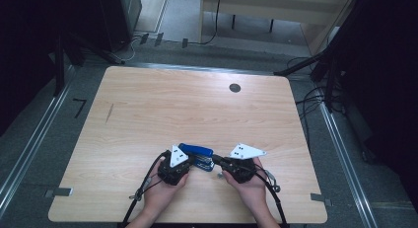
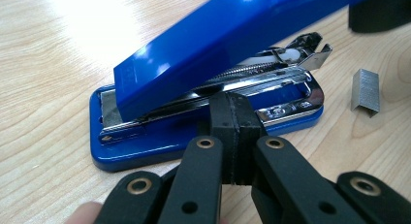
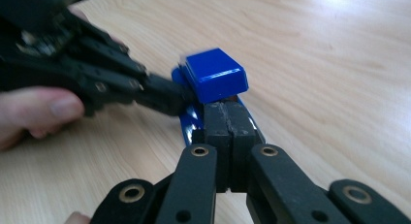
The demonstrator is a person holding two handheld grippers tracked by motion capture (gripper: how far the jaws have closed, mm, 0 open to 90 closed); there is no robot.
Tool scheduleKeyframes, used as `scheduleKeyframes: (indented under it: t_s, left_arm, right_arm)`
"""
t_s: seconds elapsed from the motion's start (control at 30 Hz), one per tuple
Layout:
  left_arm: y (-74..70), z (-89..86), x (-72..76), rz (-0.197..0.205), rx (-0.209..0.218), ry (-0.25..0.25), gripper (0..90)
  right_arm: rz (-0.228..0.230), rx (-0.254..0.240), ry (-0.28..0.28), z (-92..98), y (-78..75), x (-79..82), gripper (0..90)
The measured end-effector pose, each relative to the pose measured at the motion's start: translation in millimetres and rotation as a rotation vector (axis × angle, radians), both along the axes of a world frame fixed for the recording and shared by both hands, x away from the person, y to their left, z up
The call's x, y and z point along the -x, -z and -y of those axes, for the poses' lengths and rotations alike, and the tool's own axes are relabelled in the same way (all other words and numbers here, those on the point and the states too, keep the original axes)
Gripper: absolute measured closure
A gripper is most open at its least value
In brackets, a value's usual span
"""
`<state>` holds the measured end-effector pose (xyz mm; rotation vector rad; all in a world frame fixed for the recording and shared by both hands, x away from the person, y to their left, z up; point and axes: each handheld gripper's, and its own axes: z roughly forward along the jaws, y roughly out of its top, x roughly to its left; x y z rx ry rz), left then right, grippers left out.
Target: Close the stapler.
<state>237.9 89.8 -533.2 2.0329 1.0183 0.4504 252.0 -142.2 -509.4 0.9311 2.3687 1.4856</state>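
Note:
A blue stapler (image 1: 196, 152) lies on the wooden table (image 1: 162, 104) near the front edge, between both hand-held grippers. Its blue lid (image 2: 218, 40) is raised at an angle above the metal magazine (image 2: 271, 81) and the blue base (image 2: 140, 149). My left gripper (image 2: 236, 105) is shut, and its joined tips touch the side of the magazine. My right gripper (image 3: 226, 115) is shut too, with its tips against the stapler's end just below the lid (image 3: 215, 76). The left gripper (image 3: 155, 90) reaches that end from the left in the right gripper view. A short strip of staples (image 2: 365, 90) lies on the wood beside the stapler.
A round dark grommet hole (image 1: 235, 88) sits at the table's far right. A thin dark mark (image 1: 109, 113) runs on the left part of the top. Cables trail from both grippers over the front edge. Dark stands and floor cables surround the table.

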Motion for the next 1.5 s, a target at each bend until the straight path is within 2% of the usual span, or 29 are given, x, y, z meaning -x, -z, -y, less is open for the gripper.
scheduleKeyframes:
  t_s: [0.07, 0.2, 0.8, 1.5]
  left_arm:
    - [0.0, 0.7, 0.6, 0.006, -0.007, 0.000, 90.0]
    - [0.0, 1.0, 0.9, 0.008, -0.009, -0.001, 90.0]
    - [0.0, 2.0, 1.4, 0.018, -0.021, 0.002, 90.0]
    - [0.1, 3.0, 1.7, 0.020, -0.021, -0.001, 90.0]
  right_arm:
    - [0.015, -0.015, 0.004, -3.5, -7.3, -0.2, 90.0]
    - [0.038, -0.014, -0.004, -7.8, -15.5, -2.7, 90.0]
    - [0.072, 0.005, -0.029, -25.6, -38.1, -12.8, 90.0]
    - [0.087, 0.021, -0.047, -40.6, -49.8, -20.7, 90.0]
